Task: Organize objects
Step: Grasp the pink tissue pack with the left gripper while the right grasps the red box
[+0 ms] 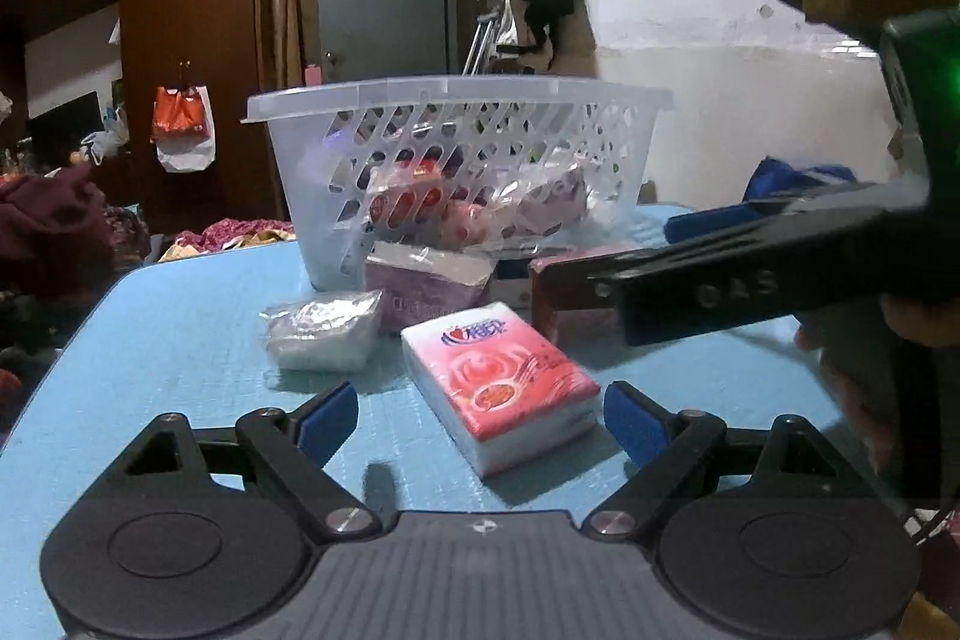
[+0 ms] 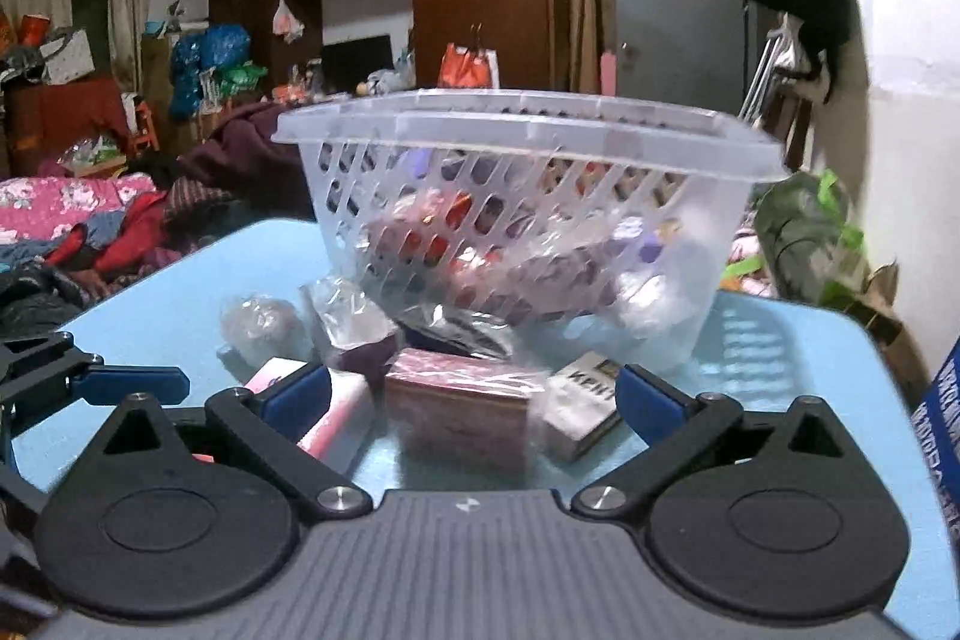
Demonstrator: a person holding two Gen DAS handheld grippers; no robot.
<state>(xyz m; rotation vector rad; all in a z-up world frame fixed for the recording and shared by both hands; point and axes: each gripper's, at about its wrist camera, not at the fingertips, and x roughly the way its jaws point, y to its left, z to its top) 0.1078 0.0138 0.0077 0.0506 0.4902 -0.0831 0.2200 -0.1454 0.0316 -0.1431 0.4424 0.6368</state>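
1. Translucent plastic forms the lattice-sided basket point(image 1: 456, 142) at the far side of the light-blue tabletop point(image 1: 180, 340) in the left wrist view. Through its slots show several wrapped packets, red-and-white ones and a purplish one, lying loose on its floor; exactly how many cannot be told.
2. Same view, in front of the basket: a purple packet point(image 1: 429, 283) touches its near wall, a clear-wrapped silvery bundle point(image 1: 324, 334) lies just beside that, and a red-and-white tissue pack point(image 1: 501, 385) lies flat, nearest the camera.
3. The left tongs point(image 1: 480, 421) stand wide apart, holding nothing; the tissue pack lies between the blue pads and just ahead of them, touching neither.
4. The right tongs point(image 1: 576, 280) enter from the right, low over the tabletop; a red-brown box is at their tip, blurred.
5. In the right wrist view the basket point(image 2: 528, 196) fills the middle, with the same jumble of red and purple wrapped packets inside.
6. Before it on the tabletop point(image 2: 780, 358) lie a reddish-brown box point(image 2: 459, 400), a white carton with dark lettering point(image 2: 579, 406) touching its right, a pink-and-white pack point(image 2: 336, 418) to its left, and crumpled clear wrap point(image 2: 342, 310) behind.
7. The right tongs point(image 2: 474, 394) are spread apart with the reddish-brown box between the pads, gripping nothing. The left tongs point(image 2: 129, 382) show at the left edge.
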